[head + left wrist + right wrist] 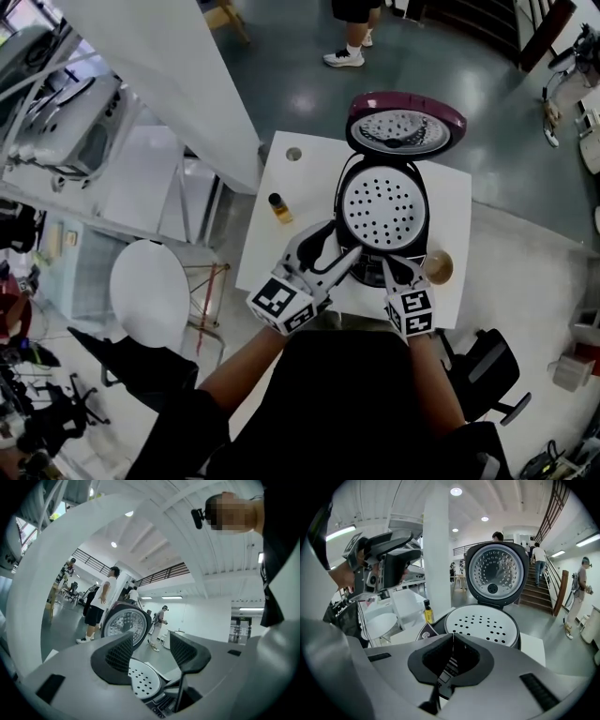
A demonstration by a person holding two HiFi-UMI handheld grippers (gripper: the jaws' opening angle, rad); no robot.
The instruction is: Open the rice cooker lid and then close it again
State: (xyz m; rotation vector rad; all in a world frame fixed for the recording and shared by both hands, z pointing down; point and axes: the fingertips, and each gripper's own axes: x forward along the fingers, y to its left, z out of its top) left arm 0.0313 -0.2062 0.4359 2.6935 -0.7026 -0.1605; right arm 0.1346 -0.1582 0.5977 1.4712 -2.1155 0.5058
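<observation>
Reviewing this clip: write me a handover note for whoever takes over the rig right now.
Left tongs: open, nothing between them, in front of the cooker.
Right tongs: shut, empty, near the cooker's front.
Black rice cooker stands on the white table. Its maroon-rimmed lid is fully up, and the white perforated tray inside is exposed.
Done: lid opened.
Left: swing the lid down and close it.

One rice cooker [382,202], one bottle [279,207], one white table [272,255], two grippers [349,255] [387,267]
</observation>
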